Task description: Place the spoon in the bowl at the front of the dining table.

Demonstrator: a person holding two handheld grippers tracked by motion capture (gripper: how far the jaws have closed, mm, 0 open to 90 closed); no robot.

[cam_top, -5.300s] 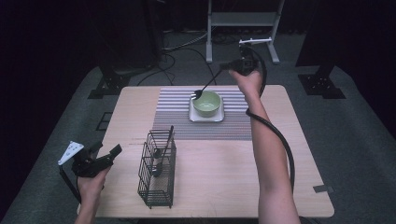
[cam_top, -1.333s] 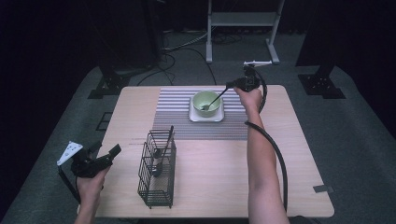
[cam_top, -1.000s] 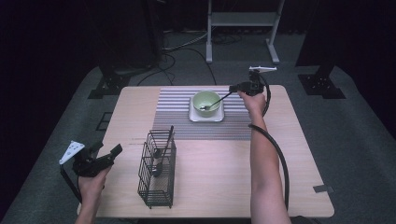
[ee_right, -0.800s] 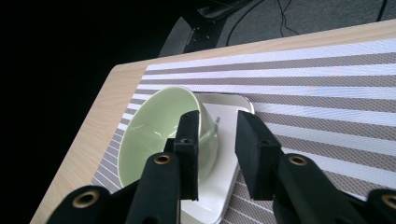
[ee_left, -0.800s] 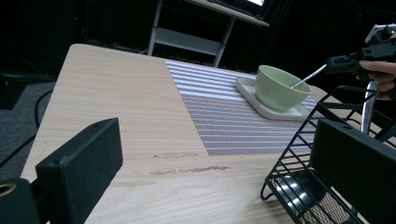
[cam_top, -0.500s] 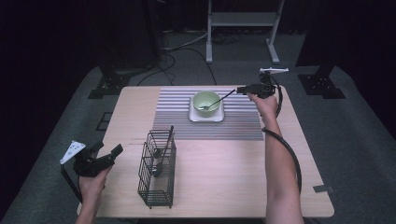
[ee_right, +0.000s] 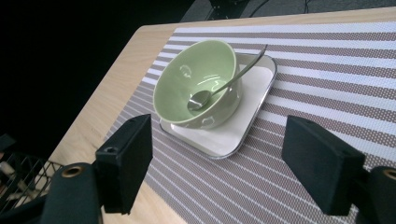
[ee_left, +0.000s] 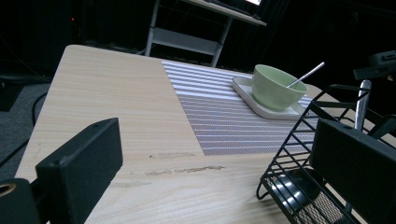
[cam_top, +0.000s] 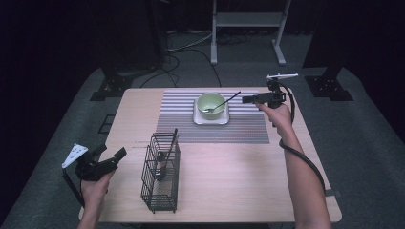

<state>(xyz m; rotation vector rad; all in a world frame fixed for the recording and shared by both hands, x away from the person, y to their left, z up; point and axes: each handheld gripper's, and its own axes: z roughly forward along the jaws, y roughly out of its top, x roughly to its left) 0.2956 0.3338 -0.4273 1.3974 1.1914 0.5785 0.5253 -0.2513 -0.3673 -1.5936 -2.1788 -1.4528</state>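
Observation:
A pale green bowl [cam_top: 210,103] stands on a white square plate [cam_top: 210,119] on the striped placemat [cam_top: 239,129]. A metal spoon [cam_top: 226,101] lies in the bowl, its handle leaning over the rim toward the right. My right gripper [cam_top: 247,99] is open, a short way right of the handle's tip and apart from it. In the right gripper view the bowl [ee_right: 187,77] and spoon [ee_right: 219,88] sit beyond the spread jaws [ee_right: 224,140]. My left gripper [cam_top: 111,152] is open off the table's front left corner, with nothing in it.
A black wire rack [cam_top: 161,177] stands at the table's front left of centre, with a dark-handled utensil [cam_top: 167,150] upright inside. In the left gripper view the rack [ee_left: 299,154] is close on the right. A metal stand [cam_top: 248,19] is behind the table.
My right gripper has let go of the spoon, leaving it in the bowl, and has drawn back to the right. The left gripper has stayed in place.

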